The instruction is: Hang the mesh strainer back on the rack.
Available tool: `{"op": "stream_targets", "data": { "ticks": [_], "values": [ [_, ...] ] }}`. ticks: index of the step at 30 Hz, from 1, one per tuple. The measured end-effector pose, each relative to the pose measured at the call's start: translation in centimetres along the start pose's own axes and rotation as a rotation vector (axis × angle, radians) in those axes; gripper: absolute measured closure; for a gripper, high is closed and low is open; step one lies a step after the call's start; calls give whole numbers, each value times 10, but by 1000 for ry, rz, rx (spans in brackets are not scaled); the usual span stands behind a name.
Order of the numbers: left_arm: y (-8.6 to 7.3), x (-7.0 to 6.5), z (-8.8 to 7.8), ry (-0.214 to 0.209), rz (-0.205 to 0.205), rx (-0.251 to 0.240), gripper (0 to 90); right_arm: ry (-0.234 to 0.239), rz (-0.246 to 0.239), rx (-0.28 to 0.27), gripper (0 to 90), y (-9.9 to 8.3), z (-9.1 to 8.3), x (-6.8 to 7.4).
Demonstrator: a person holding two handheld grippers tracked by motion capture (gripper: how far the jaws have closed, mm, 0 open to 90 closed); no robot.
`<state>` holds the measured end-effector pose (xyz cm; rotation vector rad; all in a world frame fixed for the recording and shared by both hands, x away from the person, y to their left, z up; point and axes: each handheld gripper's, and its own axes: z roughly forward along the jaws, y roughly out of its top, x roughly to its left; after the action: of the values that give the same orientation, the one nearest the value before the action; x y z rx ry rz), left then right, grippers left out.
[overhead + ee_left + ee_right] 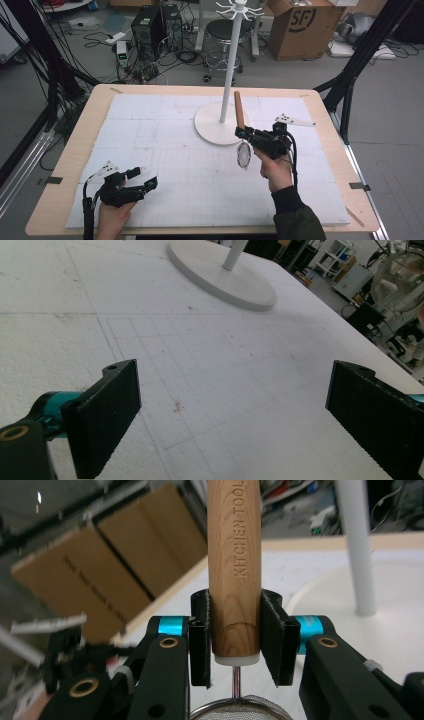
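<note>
Strainer [243,154] hangs mesh-down off the tabletop [90,120], its wooden handle [234,575] pinched tight in the right claw [235,637] beside the white rack [231,65]. Left claw [235,420] sits wide open, empty. I'd keep the handle upright while lifting toward the top hooks.

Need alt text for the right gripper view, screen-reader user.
The right gripper is shut on the wooden handle of a small mesh strainer, its handle pointing up and stamped KITCHEN TOOL. The white stand and its round base rise at right on the white table mat; cardboard boxes sit blurred at left.
</note>
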<state>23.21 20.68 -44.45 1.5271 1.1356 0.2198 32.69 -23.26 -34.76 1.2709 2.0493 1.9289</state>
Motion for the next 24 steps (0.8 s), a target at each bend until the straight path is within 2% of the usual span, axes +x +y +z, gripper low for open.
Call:
{"op": "stream_targets", "data": {
  "ticks": [3,7,13,19,24],
  "values": [
    [0,0,-1,0,0,0,81,5,31,-45,689,3,0,-2],
    [0,1,-1,-1,2,2,81,12,27,-77,689,11,0,-1],
    [-1,-2,1,-4,8,6,81,36,5,-148,689,32,7,5],
    [-3,-6,3,-14,18,14,82,65,9,-251,689,53,12,8],
    [-3,-6,2,-13,23,6,81,74,16,-292,689,68,12,12]
  ]
}}
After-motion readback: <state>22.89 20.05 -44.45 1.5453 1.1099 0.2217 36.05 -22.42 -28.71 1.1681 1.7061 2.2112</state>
